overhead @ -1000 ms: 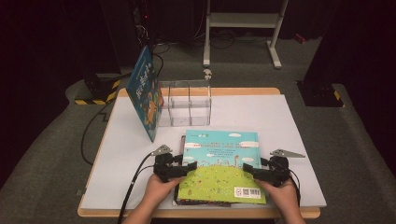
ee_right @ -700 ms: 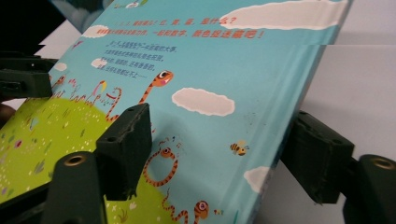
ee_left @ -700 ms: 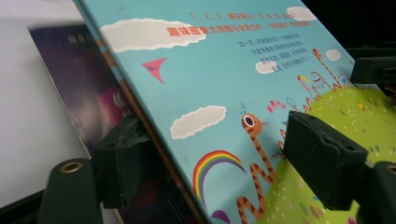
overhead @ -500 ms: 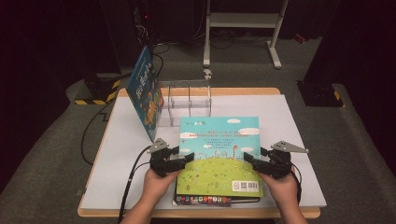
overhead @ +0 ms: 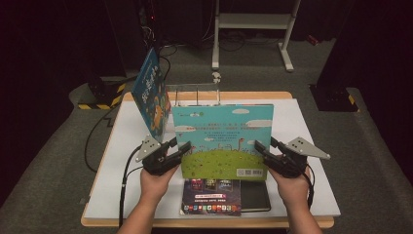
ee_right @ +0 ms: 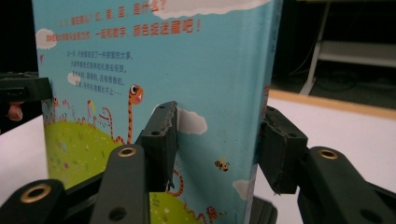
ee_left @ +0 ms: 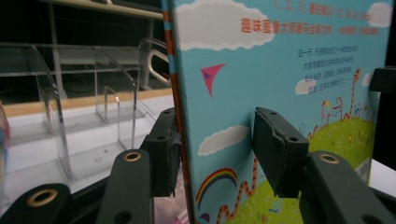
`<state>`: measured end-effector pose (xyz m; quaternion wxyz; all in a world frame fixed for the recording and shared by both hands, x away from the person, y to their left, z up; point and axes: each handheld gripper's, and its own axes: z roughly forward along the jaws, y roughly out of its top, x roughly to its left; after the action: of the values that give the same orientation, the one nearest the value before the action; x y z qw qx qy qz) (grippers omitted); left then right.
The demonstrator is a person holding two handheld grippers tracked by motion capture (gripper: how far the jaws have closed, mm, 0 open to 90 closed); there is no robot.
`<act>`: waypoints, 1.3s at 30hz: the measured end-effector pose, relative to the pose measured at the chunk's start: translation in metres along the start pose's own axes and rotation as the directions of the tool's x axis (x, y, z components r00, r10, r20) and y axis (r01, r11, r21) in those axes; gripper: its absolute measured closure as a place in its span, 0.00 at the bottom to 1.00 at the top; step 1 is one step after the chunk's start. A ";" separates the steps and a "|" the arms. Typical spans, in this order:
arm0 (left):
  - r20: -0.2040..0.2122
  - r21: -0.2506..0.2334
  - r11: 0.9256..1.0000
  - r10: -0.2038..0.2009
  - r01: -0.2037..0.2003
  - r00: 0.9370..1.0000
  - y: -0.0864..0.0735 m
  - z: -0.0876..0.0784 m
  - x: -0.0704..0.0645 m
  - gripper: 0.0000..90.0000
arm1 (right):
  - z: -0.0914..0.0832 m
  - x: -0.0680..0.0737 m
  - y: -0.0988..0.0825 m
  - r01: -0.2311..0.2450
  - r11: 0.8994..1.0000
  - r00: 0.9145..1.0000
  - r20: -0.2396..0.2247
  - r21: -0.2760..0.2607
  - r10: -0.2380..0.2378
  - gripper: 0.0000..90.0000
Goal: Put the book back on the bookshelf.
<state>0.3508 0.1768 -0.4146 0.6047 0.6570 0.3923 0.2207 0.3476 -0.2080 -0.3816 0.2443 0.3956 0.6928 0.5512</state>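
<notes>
Two tongs (overhead: 181,152) (overhead: 258,150) on book (overhead: 221,139) edges

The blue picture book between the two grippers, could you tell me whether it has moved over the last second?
Yes. The blue picture book has been raised upright off the dark book, its top edge now reaching the clear acrylic rack.

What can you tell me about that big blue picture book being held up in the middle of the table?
The picture book is a thin hardback with a glossy cover: blue sky, white clouds, a green hill, a rainbow, a cartoon worm, red Chinese text and a barcode at one lower corner. It stands upright and closed, above the table, with its cover facing the person. The left claw pinches one side edge and the right claw the other, each with a pad on either face of it. Its bottom edge hangs above other books lying flat.
</notes>
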 end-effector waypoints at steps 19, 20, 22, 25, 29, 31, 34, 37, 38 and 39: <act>-0.025 -0.091 0.984 0.150 -0.152 0.988 -0.008 -0.006 -0.002 0.57 | -0.008 0.006 -0.006 0.061 0.994 0.997 -0.039 -0.091 -0.065 0.54; -0.030 -0.094 0.983 0.156 -0.159 0.987 -0.009 -0.007 -0.003 0.57 | -0.009 0.006 -0.007 0.053 0.994 0.996 -0.065 -0.094 -0.059 0.52; -0.030 -0.097 0.982 0.158 -0.160 0.987 -0.010 -0.010 -0.003 0.55 | -0.007 0.003 -0.007 0.044 0.996 0.993 -0.109 -0.082 -0.053 0.48; -0.025 -0.103 0.983 0.151 -0.152 0.988 -0.011 -0.010 -0.003 0.54 | -0.002 0.000 -0.005 0.042 0.997 0.988 -0.146 -0.067 -0.052 0.42; -0.021 -0.100 0.985 0.142 -0.143 0.990 -0.010 -0.009 -0.001 0.54 | 0.007 0.001 0.004 0.068 0.997 0.978 -0.193 -0.038 -0.074 0.43; -0.021 -0.097 0.985 0.141 -0.143 0.990 -0.010 -0.008 -0.001 0.54 | 0.008 0.004 0.006 0.095 0.995 0.974 -0.204 -0.035 -0.100 0.51; -0.043 -0.071 0.988 0.137 -0.140 0.990 -0.010 -0.007 0.003 0.53 | 0.008 0.008 0.004 0.128 0.991 0.966 -0.221 -0.036 -0.132 0.59; -0.059 -0.048 0.993 0.106 -0.109 0.993 -0.012 -0.010 0.012 0.51 | 0.003 0.005 0.001 0.129 0.991 0.951 -0.276 -0.045 -0.137 0.71; -0.066 -0.035 0.994 0.103 -0.106 0.992 -0.013 -0.012 0.015 0.51 | 0.002 0.004 -0.001 0.132 0.990 0.949 -0.283 -0.043 -0.139 0.75; -0.074 -0.027 0.994 0.103 -0.105 0.992 -0.015 -0.014 0.017 0.51 | 0.001 0.003 -0.003 0.135 0.990 0.947 -0.290 -0.041 -0.141 0.80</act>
<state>0.3467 0.1980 -0.4299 0.5879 0.6586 0.3760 0.2816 0.3463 -0.2054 -0.3843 0.1811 0.2578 0.7416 0.5923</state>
